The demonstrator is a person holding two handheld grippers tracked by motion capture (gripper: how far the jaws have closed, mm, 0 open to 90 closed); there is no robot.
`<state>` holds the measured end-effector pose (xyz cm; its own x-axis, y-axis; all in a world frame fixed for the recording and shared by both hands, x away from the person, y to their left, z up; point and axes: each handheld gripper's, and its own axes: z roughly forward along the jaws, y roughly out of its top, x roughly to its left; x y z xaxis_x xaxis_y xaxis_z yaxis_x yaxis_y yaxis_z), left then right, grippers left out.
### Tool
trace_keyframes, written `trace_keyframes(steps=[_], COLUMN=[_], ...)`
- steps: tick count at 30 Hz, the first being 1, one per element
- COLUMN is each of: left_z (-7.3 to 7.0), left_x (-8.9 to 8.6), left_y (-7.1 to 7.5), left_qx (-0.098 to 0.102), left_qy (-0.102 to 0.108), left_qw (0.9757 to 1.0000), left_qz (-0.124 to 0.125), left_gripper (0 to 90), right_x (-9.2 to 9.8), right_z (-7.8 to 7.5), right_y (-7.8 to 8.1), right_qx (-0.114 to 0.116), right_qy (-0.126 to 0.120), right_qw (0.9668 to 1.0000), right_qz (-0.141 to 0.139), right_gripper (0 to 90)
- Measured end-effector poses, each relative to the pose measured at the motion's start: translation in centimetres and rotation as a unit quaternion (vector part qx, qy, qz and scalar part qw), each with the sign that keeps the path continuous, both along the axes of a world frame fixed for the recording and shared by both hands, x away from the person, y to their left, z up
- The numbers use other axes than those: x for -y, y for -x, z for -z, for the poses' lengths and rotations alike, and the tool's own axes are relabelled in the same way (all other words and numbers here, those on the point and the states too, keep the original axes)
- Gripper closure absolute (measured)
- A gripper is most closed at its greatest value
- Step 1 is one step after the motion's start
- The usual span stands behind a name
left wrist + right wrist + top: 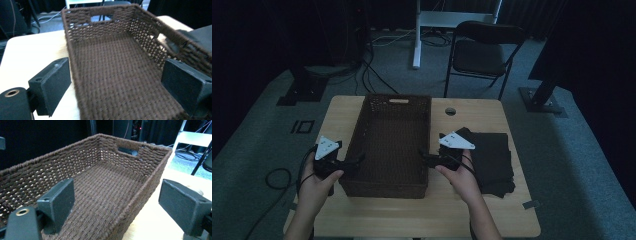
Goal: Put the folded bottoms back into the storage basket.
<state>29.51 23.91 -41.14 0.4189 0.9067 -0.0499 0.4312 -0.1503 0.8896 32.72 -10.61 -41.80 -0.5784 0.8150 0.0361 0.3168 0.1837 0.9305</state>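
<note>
On the tabletop [432, 215], dim light blurs detail; in the high view both tongs' tips merge with the basket [392, 145] rims, so contact there is hard to judge. Left tongs [354, 162] stand wide, straddling the basket's left wall near its front corner, pads clear of the weave in the left gripper view. Right tongs [424, 159] are equally wide astride the right wall, gripping nothing. Brown, woven and rectangular, the basket sits mid-tabletop with a handle slot in its far wall. Dark cloth [492, 160] lies beside it, right.
</note>
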Motion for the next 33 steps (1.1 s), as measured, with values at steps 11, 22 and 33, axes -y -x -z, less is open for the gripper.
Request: trace_keyframes(steps=[11, 22, 33], left_z=[-0.9, -1.2, -1.3], left_x=[2.5, 5.9, 10.1], left_y=[-0.7, -1.5, -2.6], left_qx=[0.017, 0.030, 0.028], left_qy=[0.000, 0.007, 0.024], left_qw=[0.9995, 0.9973, 0.9938], left_qz=[0.027, 0.067, 0.105], left_gripper=[9.4, 14.3, 9.6], right_x=[2.8, 6.3, 10.0], right_z=[-0.4, -0.3, -0.2], right_y=[0.4, 0.6, 1.2], right_qx=[-0.003, -0.001, -0.003], right_qy=[-0.006, 0.000, 0.002], right_qw=[0.9998, 0.9991, 0.9970], right_qz=[0.016, 0.042, 0.078], right_gripper=[13.3, 13.3, 13.2])
